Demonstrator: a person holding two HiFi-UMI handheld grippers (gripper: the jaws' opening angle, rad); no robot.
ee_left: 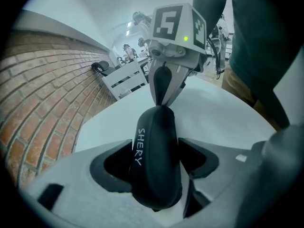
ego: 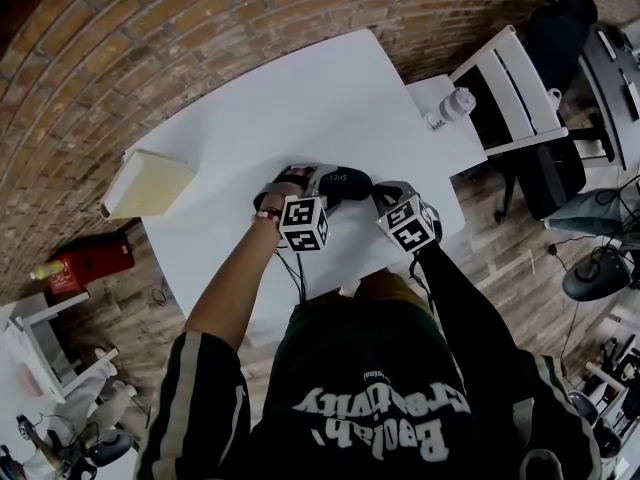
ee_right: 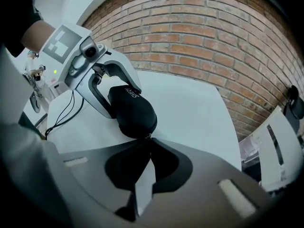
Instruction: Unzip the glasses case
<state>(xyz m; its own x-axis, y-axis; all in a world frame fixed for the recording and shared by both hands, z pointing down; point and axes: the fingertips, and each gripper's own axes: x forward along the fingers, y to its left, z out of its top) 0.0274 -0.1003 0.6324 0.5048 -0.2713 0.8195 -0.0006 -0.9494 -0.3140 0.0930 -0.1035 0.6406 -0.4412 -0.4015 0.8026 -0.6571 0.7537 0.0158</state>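
We look down on a rough red brick wall (ego: 150, 48) curving behind a smooth white worktop (ego: 300, 108), a flat slab with rounded corners. A pale cream block (ego: 148, 183), box-like with square edges, lies at the worktop's left corner, well apart from our hands. Near the worktop's front edge is the glasses case (ego: 345, 181): a matte black, oblong shell with a domed top and rounded ends. Its long axis runs across in front of us from left to right, one end in each claw. We cannot tell whether it rests on the worktop or is lifted just off it. Our left claw (ee_left: 156, 148) is closed on the case's left end, a grey jaw pressing each long side. Our right claw (ee_right: 146, 140) has its jaws fully together, and their tips meet at the case's right end, touching it. Whether they pinch the zip pull there is too small to tell. White lettering reading "SHERY" runs lengthwise along the case's upper side.
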